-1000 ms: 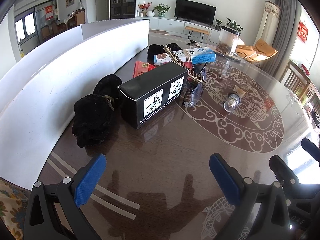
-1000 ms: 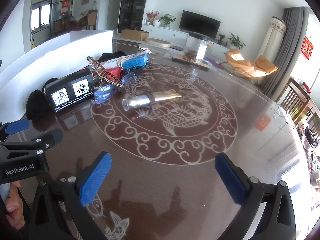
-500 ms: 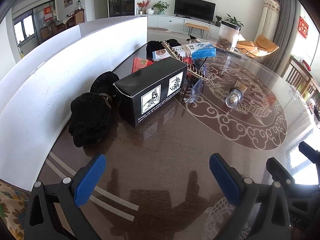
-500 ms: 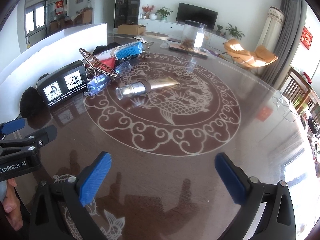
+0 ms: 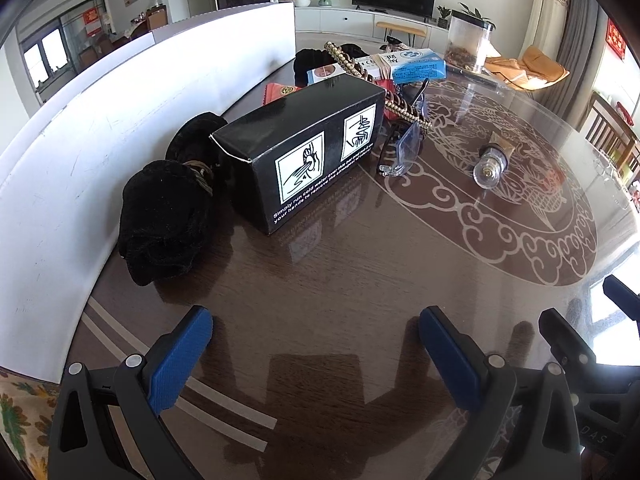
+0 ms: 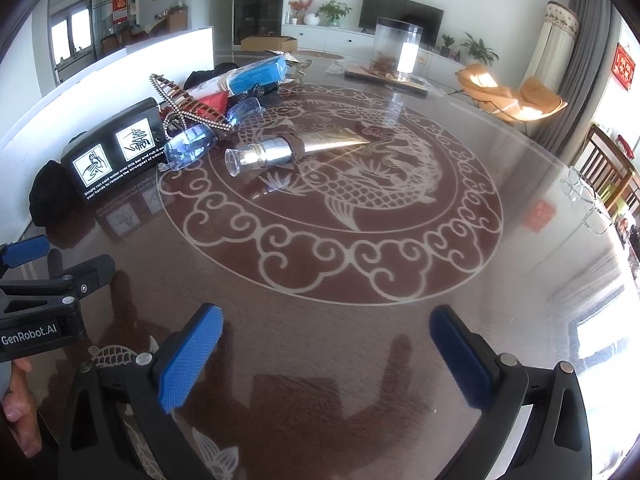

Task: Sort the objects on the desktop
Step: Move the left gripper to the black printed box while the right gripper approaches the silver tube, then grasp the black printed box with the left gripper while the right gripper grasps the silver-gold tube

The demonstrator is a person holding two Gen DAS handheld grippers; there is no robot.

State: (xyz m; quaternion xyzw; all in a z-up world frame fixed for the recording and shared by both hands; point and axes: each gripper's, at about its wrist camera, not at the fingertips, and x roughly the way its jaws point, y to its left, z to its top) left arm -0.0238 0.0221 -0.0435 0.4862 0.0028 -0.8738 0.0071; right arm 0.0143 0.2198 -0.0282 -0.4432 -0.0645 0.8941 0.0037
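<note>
Both grippers hung over the bare front of the glossy table [image 6: 400,320], and both were wide open with nothing in them. The left gripper [image 5: 316,354] pointed at the black box [image 5: 304,152], which lay beside two black cloth pouches [image 5: 164,216] near the white board [image 5: 100,120]. The right gripper [image 6: 326,352] pointed toward the silver and gold tube [image 6: 296,150], which lay alone on the fish pattern, a little apart from the pile. The clear blue glasses [image 6: 192,146] leaned on the pile next to the box.

The tube looked like the easy first pick. It was round and could roll, so a good grab would come down over its middle and squeeze gently.
</note>
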